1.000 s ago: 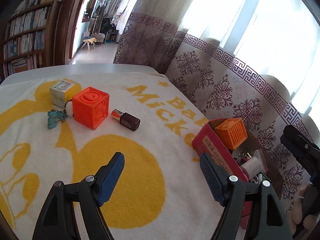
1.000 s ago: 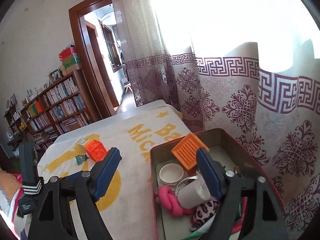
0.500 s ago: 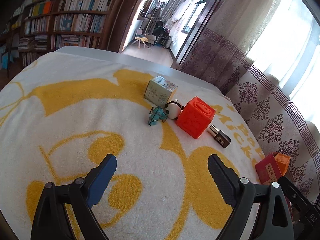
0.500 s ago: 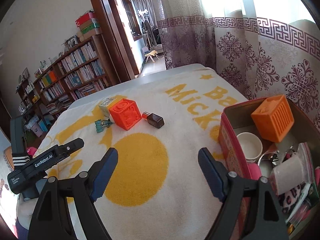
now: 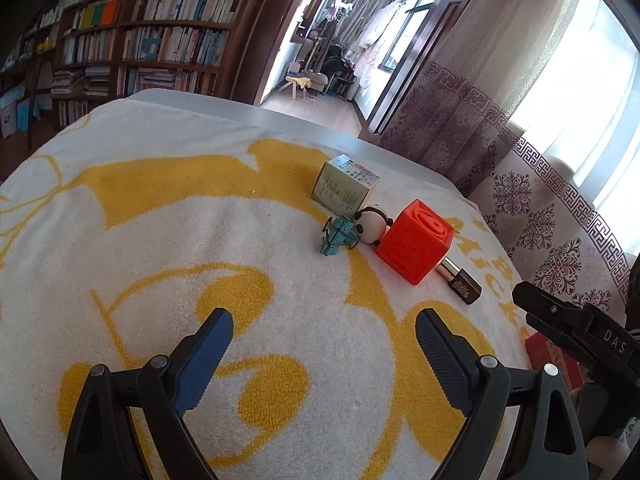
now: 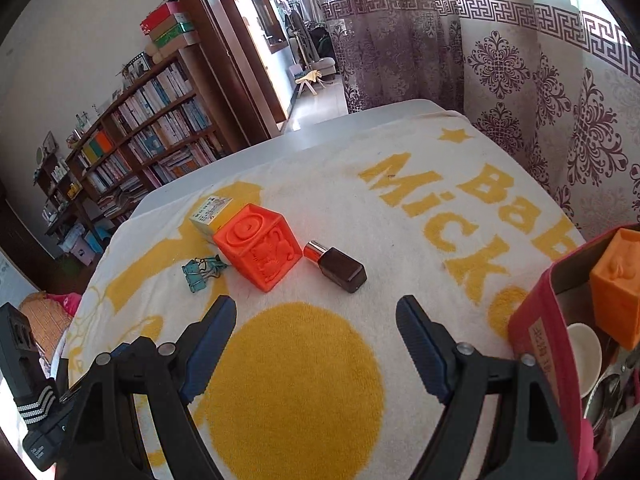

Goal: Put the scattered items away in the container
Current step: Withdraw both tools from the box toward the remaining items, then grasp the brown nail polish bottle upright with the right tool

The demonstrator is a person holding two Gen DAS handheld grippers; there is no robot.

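Note:
On the white and yellow towel lie an orange-red cube (image 5: 414, 241) (image 6: 260, 251), a dark brown bottle with a shiny cap (image 5: 460, 282) (image 6: 337, 266), a teal binder clip (image 5: 337, 235) (image 6: 201, 272), a small panda figure (image 5: 372, 224) and a pale carton (image 5: 345, 185) (image 6: 211, 213). The red container (image 6: 538, 332) stands at the right with an orange cube (image 6: 618, 280) and a white cup (image 6: 584, 354) inside. My left gripper (image 5: 324, 334) is open and empty, short of the clip. My right gripper (image 6: 316, 318) is open and empty, just short of the bottle.
The towel (image 5: 160, 216) covers a white table whose far edge (image 6: 320, 128) shows bare. Patterned curtains (image 6: 540, 80) hang along the right side. Bookshelves (image 5: 152, 40) and a doorway lie beyond. The right gripper's body (image 5: 576, 328) reaches into the left wrist view.
The left gripper swung left from the container to face the scattered items and opened a little wider. The right gripper moved off the container, down toward the bottle and cube.

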